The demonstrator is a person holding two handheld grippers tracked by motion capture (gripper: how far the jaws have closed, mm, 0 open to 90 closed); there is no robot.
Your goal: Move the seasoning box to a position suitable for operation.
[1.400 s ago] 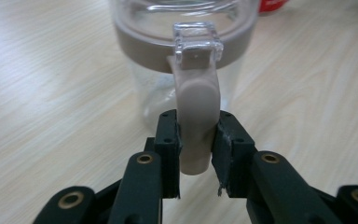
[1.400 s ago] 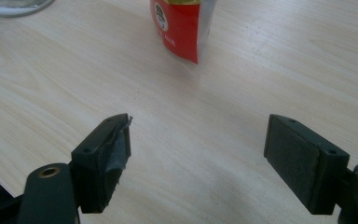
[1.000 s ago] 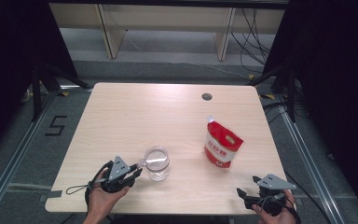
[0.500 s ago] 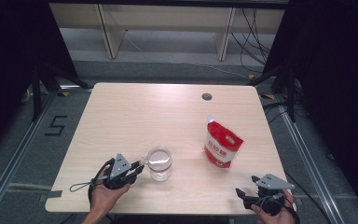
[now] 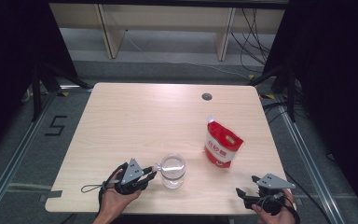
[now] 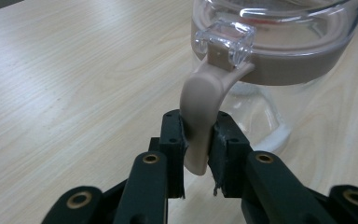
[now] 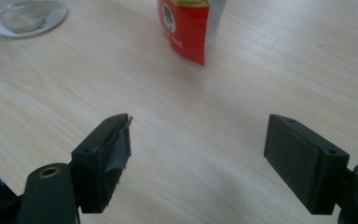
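The left gripper (image 6: 198, 154) pinches the stiff beige latch (image 6: 200, 116) of the clear jar (image 5: 173, 170), likely fragile and slippery, while the right gripper (image 7: 198, 158) gapes wide, holding nothing

A dark "5" (image 5: 55, 126) is marked on the floor left of the counter (image 5: 135, 116); the red pouch's (image 5: 222, 144) white print is too blurred to read.

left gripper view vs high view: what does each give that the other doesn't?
Left gripper view alone: the left gripper has its pads pressed on the beige latch tab hanging from the jar's clear clasp. High view alone: the red pouch standing right of the jar, the right gripper near the table's front edge, and the cable hole. Both: the clear jar, the left gripper and the wooden tabletop.
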